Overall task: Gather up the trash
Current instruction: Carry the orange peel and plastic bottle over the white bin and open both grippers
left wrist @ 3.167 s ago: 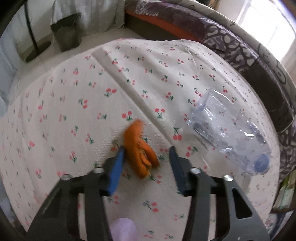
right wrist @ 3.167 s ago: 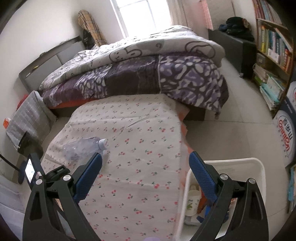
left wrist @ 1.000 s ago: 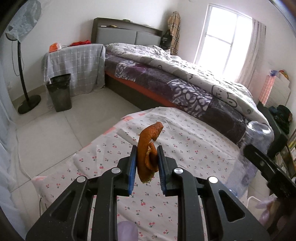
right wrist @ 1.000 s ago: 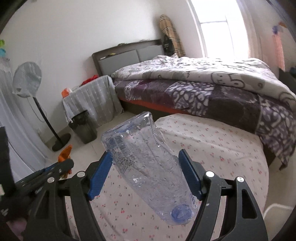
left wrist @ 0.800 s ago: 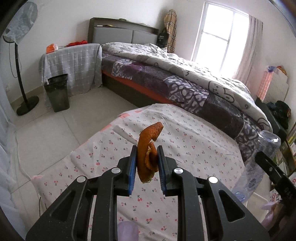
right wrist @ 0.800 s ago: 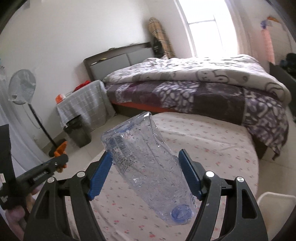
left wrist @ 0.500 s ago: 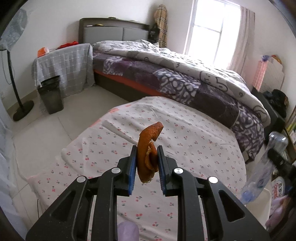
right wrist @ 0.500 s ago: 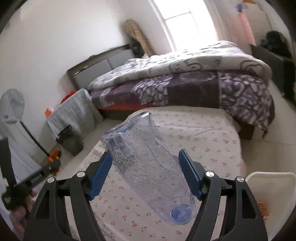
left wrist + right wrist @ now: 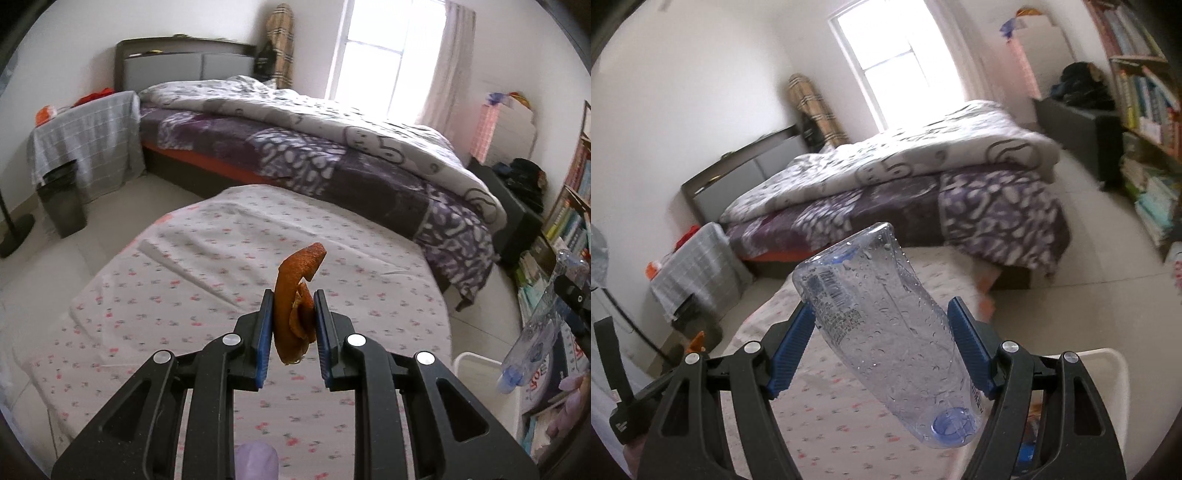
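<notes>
My left gripper [image 9: 293, 306] is shut on a curled orange peel [image 9: 295, 295] and holds it in the air above the cherry-print table [image 9: 221, 266]. My right gripper [image 9: 882, 314] is shut on a crushed clear plastic bottle [image 9: 886, 314] with a blue cap, its cap end pointing down toward the camera. That bottle and gripper also show at the right edge of the left wrist view [image 9: 535, 332], above the white bin [image 9: 480, 373]. The white bin's rim shows in the right wrist view [image 9: 1108, 365] at lower right, with some trash inside.
A bed with purple and white bedding [image 9: 332, 147] stands behind the table. A bookshelf [image 9: 1145, 110] lines the right wall. A dark waste bin [image 9: 61, 199] and a cloth-covered stand [image 9: 85, 136] are at the left. A fan base [image 9: 14, 232] sits on the floor.
Both grippers have swung to the right with their loads held. The right gripper and bottle now hang over the white bin; the table has slid left in both views.
</notes>
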